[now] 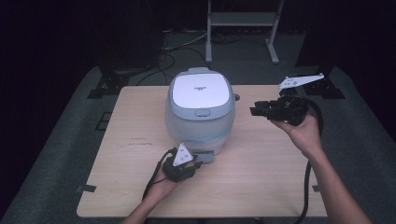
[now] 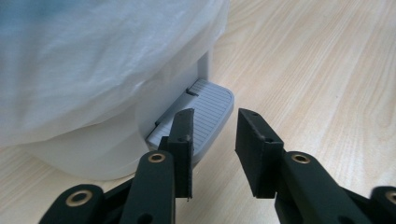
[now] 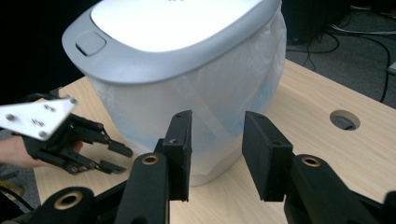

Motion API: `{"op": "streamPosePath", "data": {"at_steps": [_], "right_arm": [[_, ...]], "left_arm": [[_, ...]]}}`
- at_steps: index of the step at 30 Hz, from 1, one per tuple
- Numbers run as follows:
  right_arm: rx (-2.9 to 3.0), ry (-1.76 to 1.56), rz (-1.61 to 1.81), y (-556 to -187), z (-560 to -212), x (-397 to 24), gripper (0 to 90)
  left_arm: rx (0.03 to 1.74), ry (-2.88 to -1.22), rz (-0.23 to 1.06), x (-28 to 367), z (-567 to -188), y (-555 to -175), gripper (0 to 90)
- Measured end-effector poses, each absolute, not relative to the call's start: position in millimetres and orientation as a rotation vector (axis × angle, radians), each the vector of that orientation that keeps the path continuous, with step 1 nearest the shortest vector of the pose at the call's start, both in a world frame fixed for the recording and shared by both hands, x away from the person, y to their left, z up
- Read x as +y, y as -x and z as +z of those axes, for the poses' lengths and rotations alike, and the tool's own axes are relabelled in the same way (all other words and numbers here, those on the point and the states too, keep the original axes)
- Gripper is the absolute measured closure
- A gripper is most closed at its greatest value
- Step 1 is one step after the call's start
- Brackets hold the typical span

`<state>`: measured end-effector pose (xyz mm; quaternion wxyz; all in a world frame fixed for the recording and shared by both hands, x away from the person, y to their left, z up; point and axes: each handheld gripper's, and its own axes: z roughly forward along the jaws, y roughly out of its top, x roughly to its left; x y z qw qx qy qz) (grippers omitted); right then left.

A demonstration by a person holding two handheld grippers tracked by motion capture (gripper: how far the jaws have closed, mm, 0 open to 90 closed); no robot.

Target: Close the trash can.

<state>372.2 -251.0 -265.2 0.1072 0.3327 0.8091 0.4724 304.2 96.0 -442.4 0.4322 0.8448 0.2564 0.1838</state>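
A pale wooden desk (image 1: 261,182) stood on grey carpet (image 1: 359,140); cables (image 1: 175,51) and a metal stand (image 1: 243,21) lay behind.

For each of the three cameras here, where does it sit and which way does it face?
High view: above the person's side, facing forward and down on the table; both forearms, left gripper and right gripper show.
Left gripper view: rides the left gripper, facing the bin's pedal past its own jaws.
Right gripper view: rides the right gripper, facing the bin from the side.
Shared: both gripper views show the bin's bag liner.
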Motion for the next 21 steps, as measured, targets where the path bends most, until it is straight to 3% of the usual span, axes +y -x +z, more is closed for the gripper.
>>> {"op": "streamPosePath", "data": {"at_steps": [21], "right_arm": [[2.351,-1.044,1.406,-361,-293,-277,55.3]], "left_arm": [[0.624,-2.083,0.449,124,-426,-301,50.8]]}}
